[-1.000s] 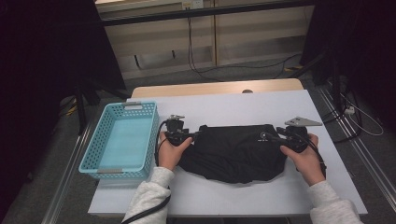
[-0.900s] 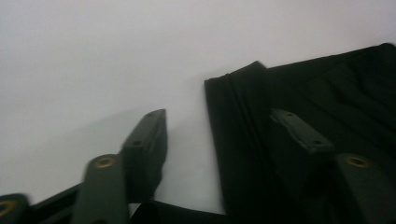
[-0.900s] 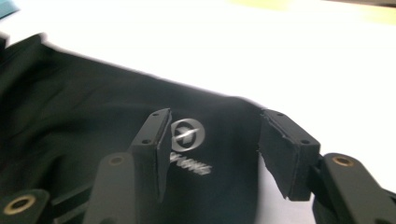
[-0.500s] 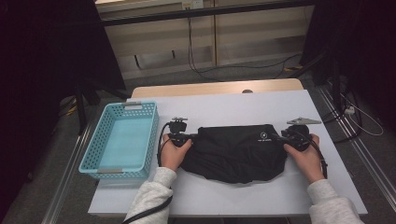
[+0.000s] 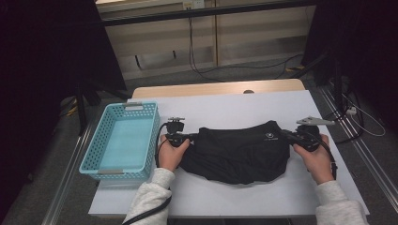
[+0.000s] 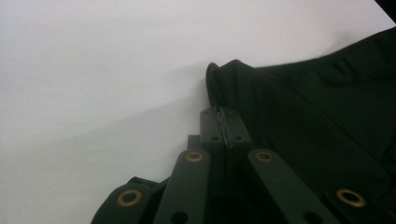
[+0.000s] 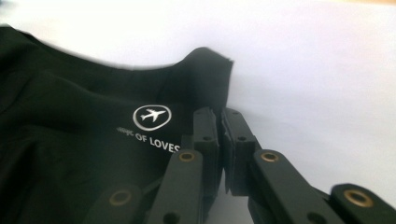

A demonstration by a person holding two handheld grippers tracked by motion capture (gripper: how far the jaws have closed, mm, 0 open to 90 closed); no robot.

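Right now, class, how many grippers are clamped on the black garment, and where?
2. The left gripper pinches the black garment at its left corner; the right gripper pinches its right corner, near the printed plane logo.

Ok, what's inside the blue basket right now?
The blue basket shows a bare floor and nothing in it. Its near wall hides a strip of the floor just behind it.

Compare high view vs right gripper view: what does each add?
High view alone: the blue basket, both hands, and the left claw shut on the black garment's left corner. Right gripper view alone: the white plane logo and lettering on the cloth, read close up. Both: the garment on the white table and the right claw, shut on the garment's right corner.
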